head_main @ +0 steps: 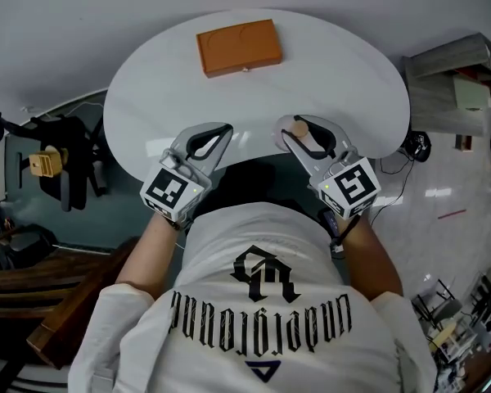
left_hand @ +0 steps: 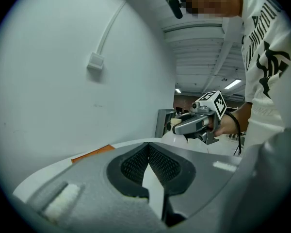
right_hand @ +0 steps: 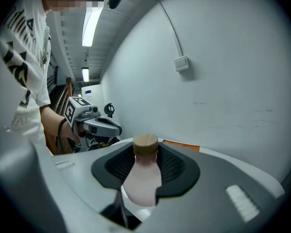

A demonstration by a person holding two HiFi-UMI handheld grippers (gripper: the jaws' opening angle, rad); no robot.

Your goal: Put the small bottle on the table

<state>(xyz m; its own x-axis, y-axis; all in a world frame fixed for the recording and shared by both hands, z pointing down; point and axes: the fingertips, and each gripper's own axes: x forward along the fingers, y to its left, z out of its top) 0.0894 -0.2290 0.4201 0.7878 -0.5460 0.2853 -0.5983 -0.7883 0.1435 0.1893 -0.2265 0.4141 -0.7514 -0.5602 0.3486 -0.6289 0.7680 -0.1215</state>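
A small bottle [head_main: 308, 140] with a pale pinkish body and a wooden cap sits between the jaws of my right gripper [head_main: 297, 131], which is shut on it over the near edge of the round white table [head_main: 335, 80]. In the right gripper view the bottle [right_hand: 141, 183] points away from the camera, cap outermost, with the pads of the right gripper [right_hand: 146, 152] pressed on its sides. My left gripper [head_main: 221, 131] hovers beside it over the same edge. It is shut and holds nothing, and the left gripper view shows its tips [left_hand: 148, 147] meeting.
An orange flat box [head_main: 239, 46] lies at the table's far side. A dark stand with cables [head_main: 65, 162] is on the floor to the left, a grey cabinet [head_main: 454, 80] to the right. A white wall with a cable box [left_hand: 95, 61] rises behind the table.
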